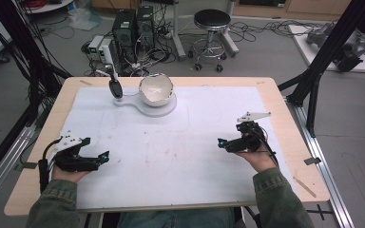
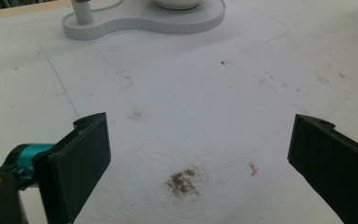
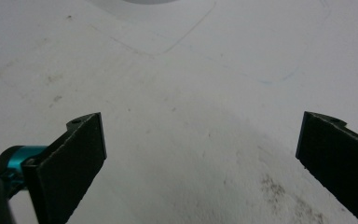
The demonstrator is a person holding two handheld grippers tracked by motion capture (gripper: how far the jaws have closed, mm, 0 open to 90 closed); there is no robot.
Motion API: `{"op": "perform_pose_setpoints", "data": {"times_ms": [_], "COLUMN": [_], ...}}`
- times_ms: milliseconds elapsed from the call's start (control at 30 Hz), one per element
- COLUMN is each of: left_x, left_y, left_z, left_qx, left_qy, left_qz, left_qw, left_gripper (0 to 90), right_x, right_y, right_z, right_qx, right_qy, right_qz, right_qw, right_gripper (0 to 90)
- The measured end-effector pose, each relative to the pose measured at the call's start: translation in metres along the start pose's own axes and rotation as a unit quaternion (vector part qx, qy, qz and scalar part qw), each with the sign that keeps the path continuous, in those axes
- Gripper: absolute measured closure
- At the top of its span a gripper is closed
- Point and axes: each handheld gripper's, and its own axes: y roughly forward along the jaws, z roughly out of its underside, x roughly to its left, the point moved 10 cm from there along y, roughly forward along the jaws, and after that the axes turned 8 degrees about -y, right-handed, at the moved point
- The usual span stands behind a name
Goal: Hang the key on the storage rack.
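Note:
A white bowl (image 1: 156,89) sits tilted on a white figure-eight stand (image 1: 166,107) at the back middle of the white mat. A dark spoon-like utensil (image 1: 115,87) stands upright in the stand's smaller lobe, to the bowl's left. In the left gripper view the stand's base (image 2: 135,21) lies far ahead at the top. My left gripper (image 1: 105,156) rests near the table's front left, open, nothing between its jaws (image 2: 200,154). My right gripper (image 1: 220,142) is at the front right, also open and empty (image 3: 200,149), pointing toward the middle.
The white mat (image 1: 171,156) covers most of the wooden table (image 1: 285,123) and carries smudges and crumbs (image 2: 182,181). Beyond the table's far edge stand a stool (image 1: 211,21), computer cases (image 1: 133,26) and cables on the floor. Black frame struts (image 1: 330,45) rise at right.

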Motion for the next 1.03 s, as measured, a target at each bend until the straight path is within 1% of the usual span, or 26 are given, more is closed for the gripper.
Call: {"op": "perform_pose_setpoints", "data": {"times_ms": [133,200,333,433,533,567,633,667,733,867,1033], "left_x": [0.000,0.000,-0.001,-0.001,0.000,-0.001,0.000,-0.001,-0.001,-0.001,-0.001], "left_y": [0.000,0.000,0.001,0.002,0.002,0.002,0.003,0.004,0.005,0.005,0.006], "left_z": [0.001,0.001,0.002,0.002,0.002,0.002,0.003,0.003,0.002,0.001,0.003], "left_qx": [0.002,0.002,0.004,0.006,0.007,0.007,0.010,0.010,0.009,0.007,0.011], "left_qy": [-0.001,-0.002,-0.001,-0.003,-0.002,-0.004,-0.001,-0.003,-0.002,-0.003,0.000], "left_qz": [0.001,0.001,0.003,0.003,0.001,0.002,0.005,0.006,0.007,0.008,0.010], "left_qw": [1.0000,1.0000,1.0000,1.0000,1.0000,1.0000,0.9999,0.9999,0.9999,0.9999,0.9999], "left_gripper": [6.2,6.2,6.2,6.2,6.2,6.2,6.2,6.2,6.2,6.2,6.2], "right_x": [-0.001,-0.002,-0.004,-0.007,-0.010,-0.011,-0.013,-0.014,-0.014,-0.015,-0.016], "right_y": [-0.003,-0.005,-0.007,-0.008,-0.008,-0.008,-0.006,-0.005,-0.004,-0.009,-0.012], "right_z": [0.018,0.024,0.035,0.043,0.049,0.050,0.055,0.058,0.060,0.057,0.054], "right_qx": [0.006,0.006,0.003,0.001,-0.010,-0.016,-0.015,-0.010,-0.005,-0.021,-0.026], "right_qy": [0.013,0.013,0.020,0.018,0.017,0.019,0.029,0.034,0.036,0.033,0.034], "right_qz": [0.002,0.004,0.010,0.015,0.027,0.031,0.031,0.031,0.030,0.039,0.043], "right_qw": [0.9999,0.9999,0.9997,0.9997,0.9994,0.9992,0.9990,0.9989,0.9989,0.9985,0.9982], "right_gripper": [0.6,0.6,0.6,0.6,0.6,0.6,0.6,0.6,0.6,0.6,0.6]}}
